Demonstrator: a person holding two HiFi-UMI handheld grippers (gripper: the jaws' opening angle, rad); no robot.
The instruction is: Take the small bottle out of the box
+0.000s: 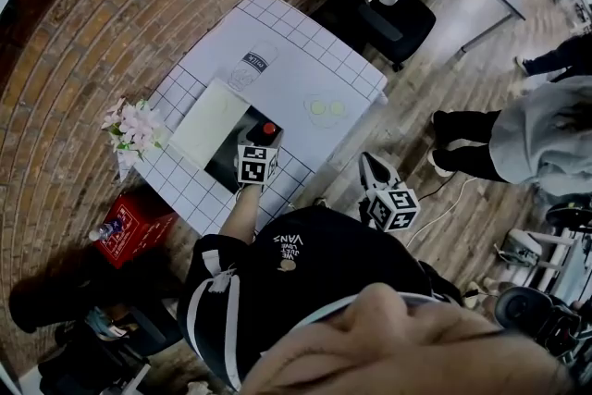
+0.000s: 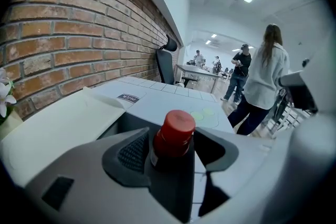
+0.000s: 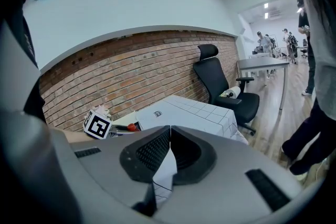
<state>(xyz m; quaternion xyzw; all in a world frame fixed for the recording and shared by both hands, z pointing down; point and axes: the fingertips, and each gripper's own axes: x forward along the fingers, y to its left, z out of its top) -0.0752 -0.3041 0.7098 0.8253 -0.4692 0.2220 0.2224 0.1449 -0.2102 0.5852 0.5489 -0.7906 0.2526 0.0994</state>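
The small bottle (image 2: 174, 131) was not yet out: it stood in the open box (image 1: 222, 164) on the tabletop (image 1: 296, 60), between the left claw's (image 2: 174, 153) spread jaws, not yet gripped, while the right claw (image 3: 169, 152) hung shut and empty beside the tabletop.

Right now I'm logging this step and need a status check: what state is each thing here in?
box: open, its lid swung back to one side.
small bottle: upright inside the box, red cap on.
left gripper: jaws wide apart, the bottle between them, apparently not clamped.
right gripper: jaws shut, empty.
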